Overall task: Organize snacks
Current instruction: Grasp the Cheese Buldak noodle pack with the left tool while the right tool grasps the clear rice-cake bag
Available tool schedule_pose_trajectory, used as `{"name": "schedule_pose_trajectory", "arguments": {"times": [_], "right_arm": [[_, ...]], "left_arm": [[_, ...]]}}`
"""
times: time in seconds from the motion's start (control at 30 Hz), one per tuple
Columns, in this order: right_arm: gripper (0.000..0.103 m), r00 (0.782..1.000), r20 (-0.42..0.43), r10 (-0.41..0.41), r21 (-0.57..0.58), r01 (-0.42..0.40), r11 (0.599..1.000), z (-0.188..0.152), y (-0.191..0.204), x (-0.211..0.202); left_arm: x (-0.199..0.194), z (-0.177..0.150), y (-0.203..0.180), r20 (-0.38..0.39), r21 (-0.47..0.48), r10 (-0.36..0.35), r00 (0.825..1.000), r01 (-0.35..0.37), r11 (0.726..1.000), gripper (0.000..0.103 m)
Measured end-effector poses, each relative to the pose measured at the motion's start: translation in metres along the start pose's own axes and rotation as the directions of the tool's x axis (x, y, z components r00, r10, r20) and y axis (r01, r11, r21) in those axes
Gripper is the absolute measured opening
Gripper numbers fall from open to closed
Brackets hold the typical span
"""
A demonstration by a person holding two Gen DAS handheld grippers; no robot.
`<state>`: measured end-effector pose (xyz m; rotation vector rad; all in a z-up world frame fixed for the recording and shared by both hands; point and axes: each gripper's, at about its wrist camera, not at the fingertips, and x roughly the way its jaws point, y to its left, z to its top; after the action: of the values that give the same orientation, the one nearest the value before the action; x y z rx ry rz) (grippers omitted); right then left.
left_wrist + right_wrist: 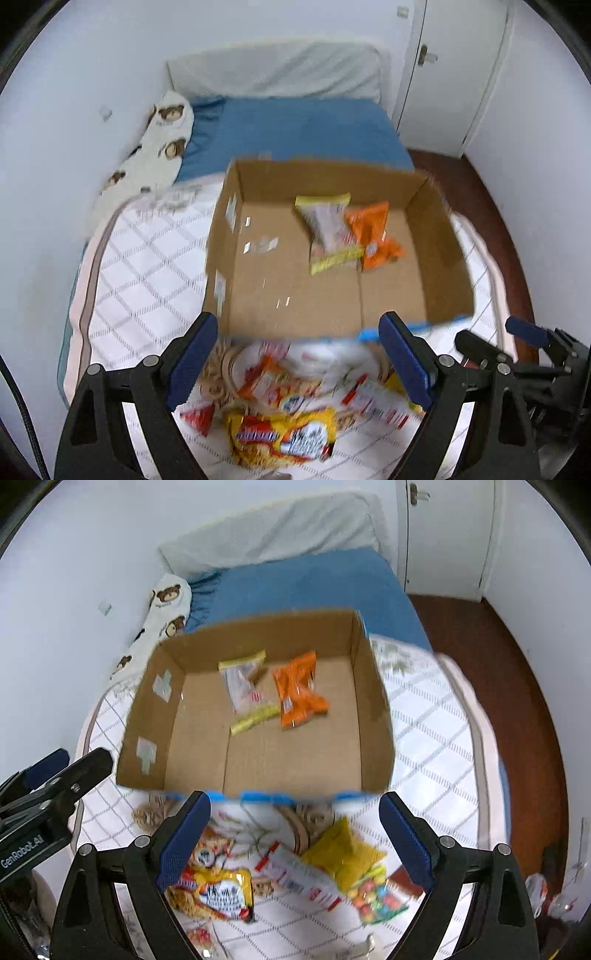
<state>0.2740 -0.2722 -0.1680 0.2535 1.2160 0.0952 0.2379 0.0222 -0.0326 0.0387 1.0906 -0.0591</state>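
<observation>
Both my left gripper (299,363) and my right gripper (295,843) hang spread wide and empty above loose snack packets on the white quilted bed (436,716). The shallow brown cardboard box (373,701) beyond already holds two packets. The yellow crinkly foil noodle packet (284,437) looks light, soft and slippery; I judge pinching its flat sealed edge safest.

Orange packet (299,694) in brown cardboard box (373,701).

Both my wrist cameras look steeply down along my tongs from close above the bed (147,258). They share the cardboard box (317,295), my left view from farther left.
</observation>
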Motion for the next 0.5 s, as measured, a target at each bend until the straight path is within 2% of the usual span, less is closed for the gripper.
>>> {"name": "schedule_pose_trajectory", "arguments": {"times": [0.07,0.17,0.27,0.33,0.37,0.43,0.5], "right_arm": [[0.095,0.999,-0.044,0.016,0.022,-0.015,1.0,-0.014,-0.008,0.014],[0.095,0.992,-0.124,0.029,0.03,-0.025,0.999,-0.039,-0.016,0.04],[0.095,0.981,-0.192,0.034,0.029,-0.029,0.999,-0.065,-0.023,0.064],[0.095,0.971,-0.237,0.043,0.043,-0.033,0.999,-0.081,-0.028,0.078],[0.095,0.964,-0.263,0.044,0.055,-0.031,0.998,-0.09,-0.032,0.085],[0.095,0.953,-0.301,0.041,0.063,-0.023,0.998,-0.107,-0.039,0.094],[0.095,0.943,-0.331,0.027,0.064,-0.006,0.998,-0.121,-0.044,0.098]], "left_arm": [[0.016,-0.02,0.005,-0.063,-0.005,0.012,0.998,-0.013,1.0,0.089],[0.046,-0.054,0.01,-0.165,0.03,0.027,0.986,-0.022,0.999,0.089],[0.075,-0.093,0.014,-0.254,0.103,0.049,0.966,-0.023,0.994,0.089],[0.094,-0.12,0.005,-0.309,0.217,0.063,0.949,0.006,0.976,0.089],[0.1,-0.131,-0.002,-0.323,0.285,0.083,0.943,0.013,0.958,0.089],[0.113,-0.157,-0.021,-0.334,0.47,0.139,0.932,0.037,0.882,0.089],[0.124,-0.179,-0.037,-0.334,0.606,0.195,0.922,0.052,0.794,0.089]]}}
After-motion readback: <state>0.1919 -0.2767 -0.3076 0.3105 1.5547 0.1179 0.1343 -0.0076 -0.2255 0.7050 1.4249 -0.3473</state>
